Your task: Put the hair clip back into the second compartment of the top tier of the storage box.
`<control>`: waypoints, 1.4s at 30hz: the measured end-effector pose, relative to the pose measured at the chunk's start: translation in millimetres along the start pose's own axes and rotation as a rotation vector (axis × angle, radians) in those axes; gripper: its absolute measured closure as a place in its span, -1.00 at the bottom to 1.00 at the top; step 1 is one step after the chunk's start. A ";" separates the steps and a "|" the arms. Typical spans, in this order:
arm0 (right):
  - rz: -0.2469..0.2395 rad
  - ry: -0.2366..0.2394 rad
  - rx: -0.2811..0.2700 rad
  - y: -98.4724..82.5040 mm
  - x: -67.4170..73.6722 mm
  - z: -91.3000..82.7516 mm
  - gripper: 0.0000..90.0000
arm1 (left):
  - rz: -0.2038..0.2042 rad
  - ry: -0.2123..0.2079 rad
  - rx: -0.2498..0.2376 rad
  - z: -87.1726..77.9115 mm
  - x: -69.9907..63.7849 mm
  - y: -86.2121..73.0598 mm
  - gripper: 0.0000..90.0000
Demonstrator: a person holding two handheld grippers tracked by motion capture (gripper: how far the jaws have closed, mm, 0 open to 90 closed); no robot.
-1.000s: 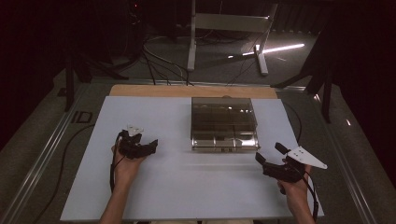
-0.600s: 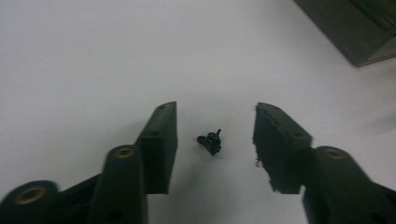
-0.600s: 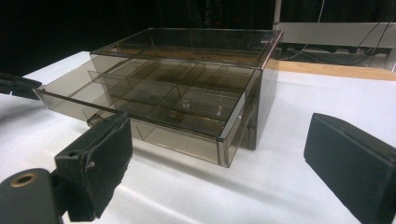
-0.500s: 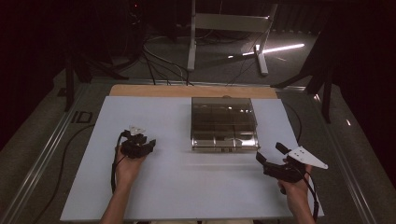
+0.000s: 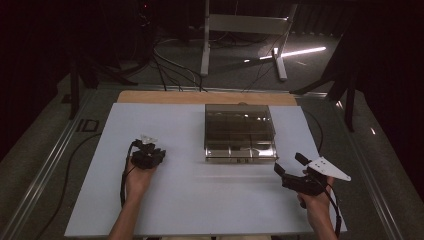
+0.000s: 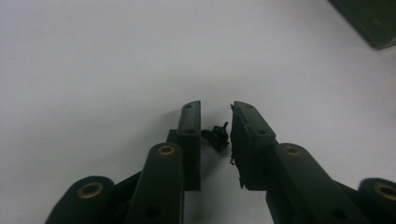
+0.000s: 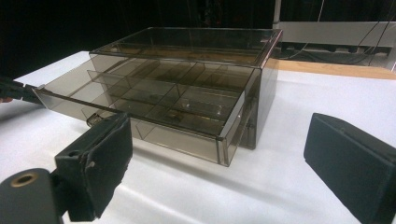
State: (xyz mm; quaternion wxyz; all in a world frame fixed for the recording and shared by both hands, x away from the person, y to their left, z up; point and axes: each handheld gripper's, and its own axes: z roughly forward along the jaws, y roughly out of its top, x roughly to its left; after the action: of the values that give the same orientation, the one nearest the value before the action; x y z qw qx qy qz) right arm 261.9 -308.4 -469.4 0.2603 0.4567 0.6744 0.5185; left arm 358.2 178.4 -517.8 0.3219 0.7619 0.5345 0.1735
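Observation:
A small black piece (image 6: pixel 217 136) lies on the white table between the jaws of my left gripper (image 6: pixel 215 106). The jaws have just been closing and now pinch it from both sides. In the high view my left gripper (image 5: pixel 148 156) points down at the table, left of a smoky clear plastic drawer box (image 5: pixel 240 125). The box's drawer (image 7: pixel 140 100) is pulled partly out and is split into several compartments. My right gripper (image 5: pixel 289 163) hovers off the box's front right corner, open wide with nothing between its jaws (image 7: pixel 220 140).
The white table top (image 5: pixel 200 195) ends in a wooden strip (image 5: pixel 165 97) at the far edge. Metal stand legs (image 5: pixel 280 65) and cables lie on the dark floor beyond. Cables trail from both grippers toward the person.
My left gripper's jaws have drawn together from wide apart to a narrow gap. The hand shifted only slightly. The right gripper and the drawer box have not moved.

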 end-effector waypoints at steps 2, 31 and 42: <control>0.000 0.000 0.002 -0.2 -0.1 0.2 -0.82 | 0.004 -0.001 0.003 1.0 -0.5 -0.1 0.71; 0.006 -0.001 0.006 -1.3 0.0 1.5 -0.81 | 0.004 -0.009 -0.012 15.9 -4.2 11.3 0.47; 0.010 0.000 0.009 -1.6 -0.2 1.7 -0.81 | 0.042 0.026 0.016 17.4 -5.9 15.1 0.66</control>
State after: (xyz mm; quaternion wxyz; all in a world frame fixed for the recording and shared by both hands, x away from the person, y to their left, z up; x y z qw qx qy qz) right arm 262.8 -307.9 -471.5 0.2555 0.4610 0.6747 0.5167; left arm 377.3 164.4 -519.9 0.3053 0.7732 0.5239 0.1858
